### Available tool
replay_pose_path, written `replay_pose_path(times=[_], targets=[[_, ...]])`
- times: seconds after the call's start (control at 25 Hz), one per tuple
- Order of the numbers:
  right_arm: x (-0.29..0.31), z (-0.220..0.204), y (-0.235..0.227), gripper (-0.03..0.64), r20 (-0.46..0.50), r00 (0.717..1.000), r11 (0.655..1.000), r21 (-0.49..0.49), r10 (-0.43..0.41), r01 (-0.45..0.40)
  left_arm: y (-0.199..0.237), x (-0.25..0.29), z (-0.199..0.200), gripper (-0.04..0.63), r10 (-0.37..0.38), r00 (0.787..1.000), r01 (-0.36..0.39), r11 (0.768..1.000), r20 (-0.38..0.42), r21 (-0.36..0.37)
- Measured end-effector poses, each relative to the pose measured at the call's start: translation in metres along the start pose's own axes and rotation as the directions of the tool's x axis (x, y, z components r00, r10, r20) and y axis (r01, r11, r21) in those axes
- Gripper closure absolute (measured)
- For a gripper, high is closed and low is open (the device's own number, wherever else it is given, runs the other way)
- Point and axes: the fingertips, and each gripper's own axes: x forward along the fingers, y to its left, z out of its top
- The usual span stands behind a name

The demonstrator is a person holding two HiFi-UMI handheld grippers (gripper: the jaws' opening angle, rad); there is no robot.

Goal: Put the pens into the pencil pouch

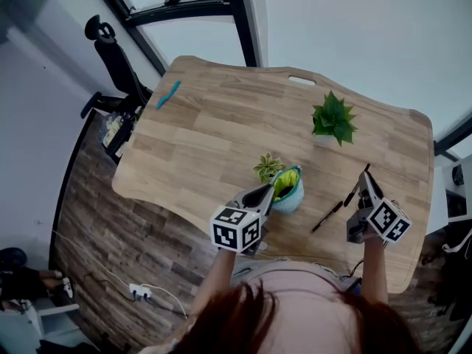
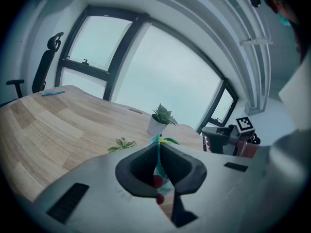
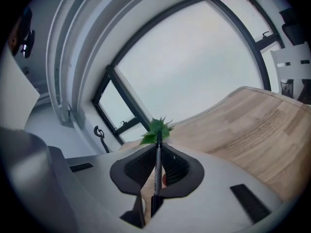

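A teal pencil pouch (image 1: 290, 192) with a yellow-green lining stands open near the table's front edge. My left gripper (image 1: 267, 192) is shut on its zipper rim (image 2: 157, 149), on the pouch's left side. Raised above the table to the right of the pouch, my right gripper (image 1: 366, 175) is shut on a black pen (image 3: 157, 166), which sticks out past the jaws. A second black pen (image 1: 327, 216) lies on the wood between the two grippers. Far off at the table's back left lies a blue pen (image 1: 168, 94).
A leafy green plant in a white pot (image 1: 333, 118) stands behind the right gripper's pen. A small succulent (image 1: 268, 166) sits just behind the pouch. An office chair (image 1: 110, 57) is past the table's far left corner.
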Motion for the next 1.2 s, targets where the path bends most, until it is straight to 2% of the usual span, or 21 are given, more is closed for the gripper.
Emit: replay_pose_path(times=[0.28, 0.72, 1.04, 1.2], targets=[[0.005, 0.023, 0.049, 0.584, 0.106, 0.978, 0.983, 0.012, 0.180, -0.182, -0.013, -0.005, 0.004, 0.580, -0.011, 1.000, 0.011, 1.000, 0.029, 0.006], [0.018, 0.031, 0.110, 0.584, 0.146, 0.925, 0.936, -0.012, 0.350, -0.353, -0.022, -0.001, 0.004, 0.580, -0.013, 0.999, 0.013, 1.000, 0.031, 0.003], [0.025, 0.030, 0.150, 0.584, 0.147, 0.878, 0.890, -0.073, 0.456, -0.450, -0.027, 0.003, 0.004, 0.580, -0.018, 0.999, 0.017, 1.000, 0.027, 0.008], [0.027, 0.023, 0.164, 0.584, 0.130, 0.863, 0.872, -0.098, 0.489, -0.479, -0.028, 0.003, 0.005, 0.580, -0.019, 1.000, 0.019, 1.000, 0.024, 0.010]])
